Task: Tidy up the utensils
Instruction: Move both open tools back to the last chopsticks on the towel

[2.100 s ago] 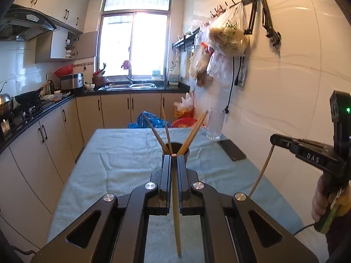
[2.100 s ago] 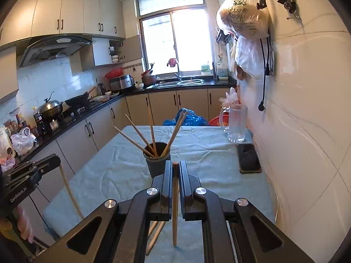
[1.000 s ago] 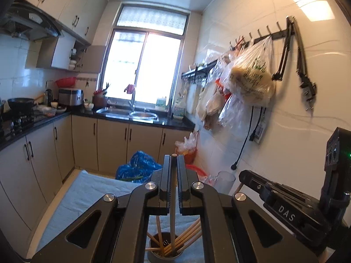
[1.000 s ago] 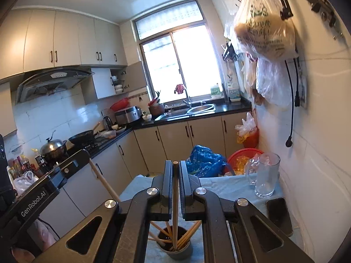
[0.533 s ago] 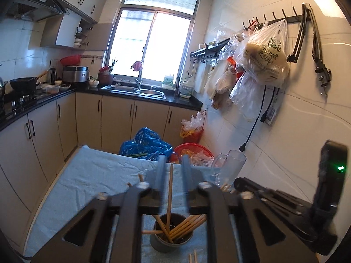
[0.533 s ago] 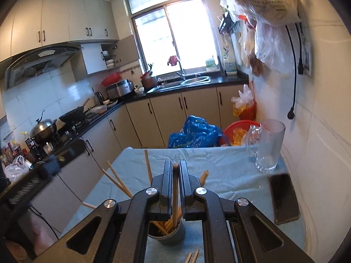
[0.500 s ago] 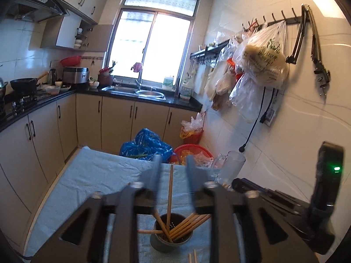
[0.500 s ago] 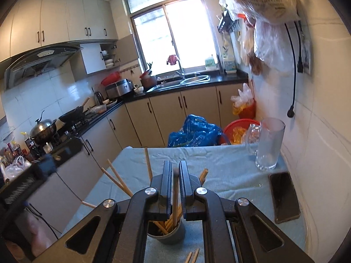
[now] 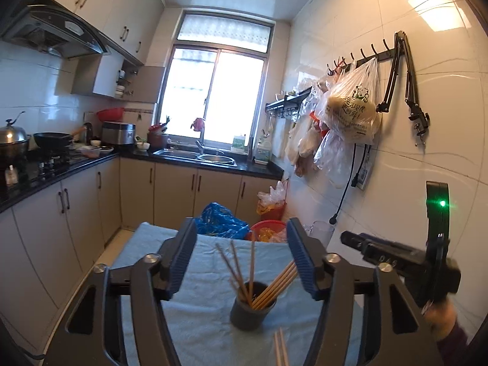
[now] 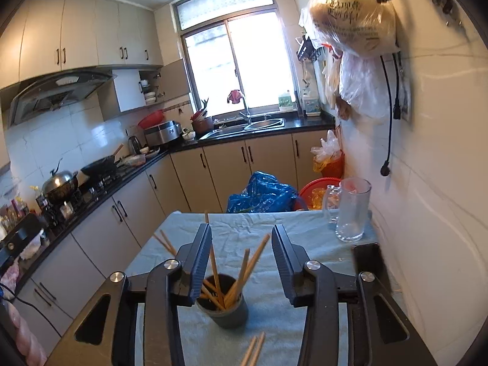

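Both grippers hang over the dark cup point(image 9: 252, 305) on the table point(image 9: 198, 314), which wears a pale blue cloth, and both stand apart with nothing between the pads. The left gripper point(image 9: 241, 256) has just been opening, its jaws now wide; the right gripper point(image 10: 241, 259) has just been opening too, a touch narrower, also empty. Through each gap you look straight down at the cup, and it bristles with chopsticks point(image 10: 241, 277) leaning every which way.

So, by my reckoning, a good share of the job is done: most sticks stand in the cup. What is left shows too: a loose pair of chopsticks point(image 10: 254, 350) lies flat on the cloth just in front of the cup, seen in both views, and wants collecting.

Hard to judge: that pair runs off the bottom edge, so its full length is cut off. More sticks peek out behind the right gripper's left finger point(image 10: 199, 262), and whether they sit in the cup or lie on the cloth I cannot tell. An exact count in the cup is beyond me.
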Action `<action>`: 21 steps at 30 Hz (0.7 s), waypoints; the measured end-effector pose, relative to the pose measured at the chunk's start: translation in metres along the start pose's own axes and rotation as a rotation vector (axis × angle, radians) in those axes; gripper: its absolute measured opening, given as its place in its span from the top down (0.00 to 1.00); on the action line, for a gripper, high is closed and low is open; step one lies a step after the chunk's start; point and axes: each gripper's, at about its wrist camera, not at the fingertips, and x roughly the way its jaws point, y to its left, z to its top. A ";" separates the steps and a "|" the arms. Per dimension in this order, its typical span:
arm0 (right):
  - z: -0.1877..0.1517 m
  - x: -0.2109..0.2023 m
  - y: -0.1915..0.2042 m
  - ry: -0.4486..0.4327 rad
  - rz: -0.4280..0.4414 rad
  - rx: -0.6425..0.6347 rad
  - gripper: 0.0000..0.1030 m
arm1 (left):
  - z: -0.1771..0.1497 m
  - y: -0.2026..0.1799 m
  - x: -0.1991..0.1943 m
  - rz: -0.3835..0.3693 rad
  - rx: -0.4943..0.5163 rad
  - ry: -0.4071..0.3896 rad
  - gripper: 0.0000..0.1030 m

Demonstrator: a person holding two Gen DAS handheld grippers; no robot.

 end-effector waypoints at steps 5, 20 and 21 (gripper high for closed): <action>-0.036 -0.003 0.002 0.140 -0.011 -0.077 0.41 | -0.047 0.016 -0.016 0.047 -0.002 0.106 0.34; -0.225 0.064 -0.001 0.574 0.029 -0.095 0.60 | -0.189 0.049 0.020 0.085 -0.062 0.576 0.66; -0.228 0.067 0.001 0.575 0.025 -0.098 0.61 | -0.192 0.049 0.021 0.081 -0.067 0.584 0.66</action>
